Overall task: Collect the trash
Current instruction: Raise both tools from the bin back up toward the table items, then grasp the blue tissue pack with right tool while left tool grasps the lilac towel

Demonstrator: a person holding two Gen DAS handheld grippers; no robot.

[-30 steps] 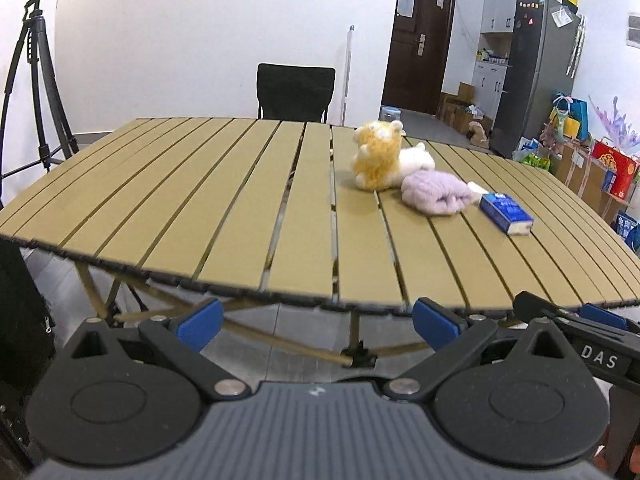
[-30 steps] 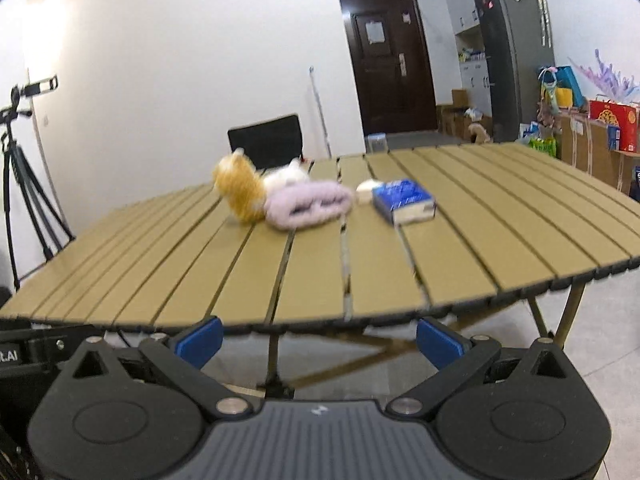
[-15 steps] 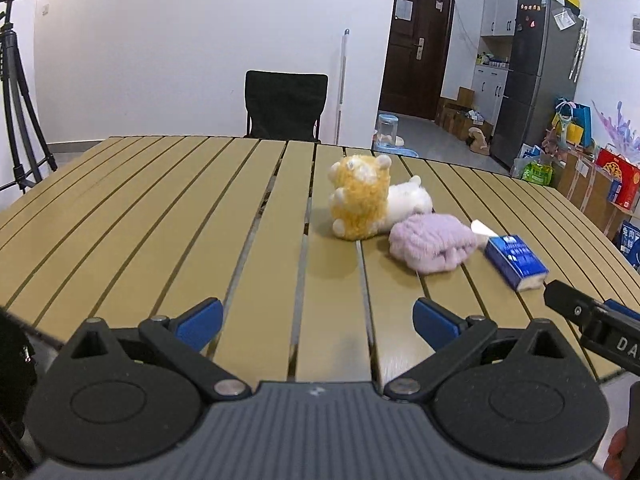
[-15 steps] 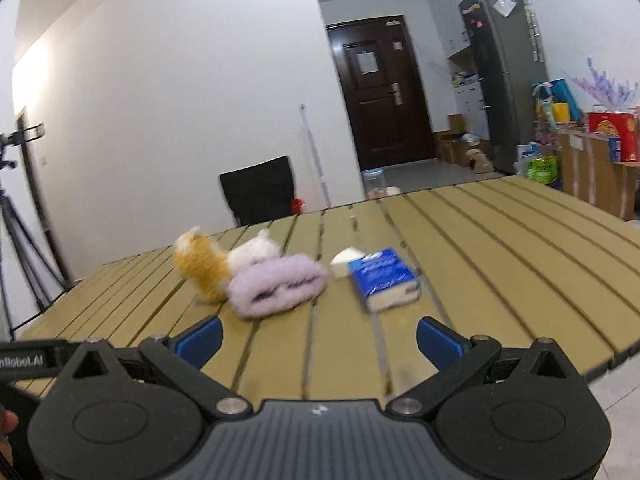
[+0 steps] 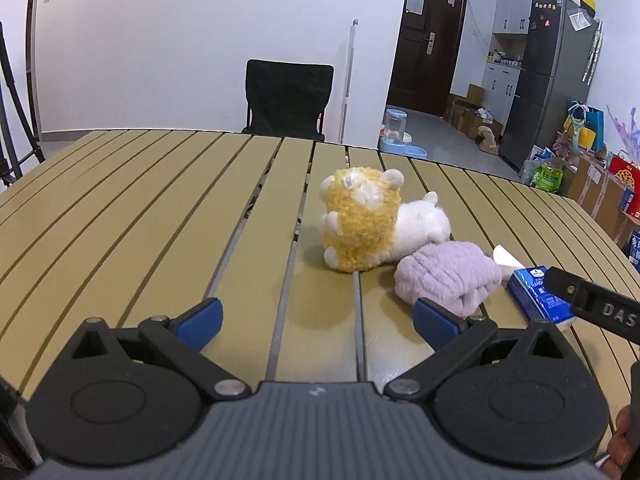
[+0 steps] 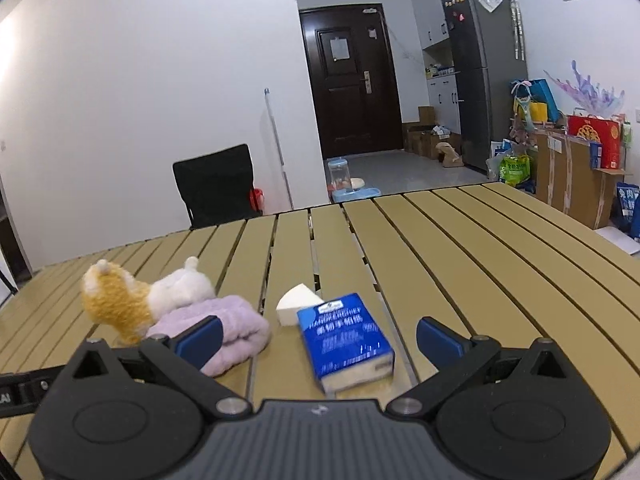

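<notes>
A blue tissue pack (image 6: pixel 345 340) lies on the slatted tan table (image 6: pixel 480 264), with a white wedge-shaped piece (image 6: pixel 296 304) just behind it. My right gripper (image 6: pixel 318 340) is open and empty, and the pack lies between its fingers. A yellow and white plush toy (image 5: pixel 368 220) and a lilac fluffy cloth (image 5: pixel 448 276) lie left of the pack. My left gripper (image 5: pixel 316 320) is open and empty, just short of the plush and the cloth. The pack (image 5: pixel 538 294) shows at the right in the left wrist view, partly behind the right gripper's body.
A black chair (image 5: pixel 288 96) stands at the table's far edge. A tripod (image 5: pixel 12 80) is at the far left. A dark door (image 6: pixel 352 84), a fridge (image 6: pixel 484 68), boxes and bags stand at the back right.
Both grippers moved forward and up from below the table's front edge to over the tabletop. The right gripper came up to the blue tissue pack; the left neared the plush and cloth.
</notes>
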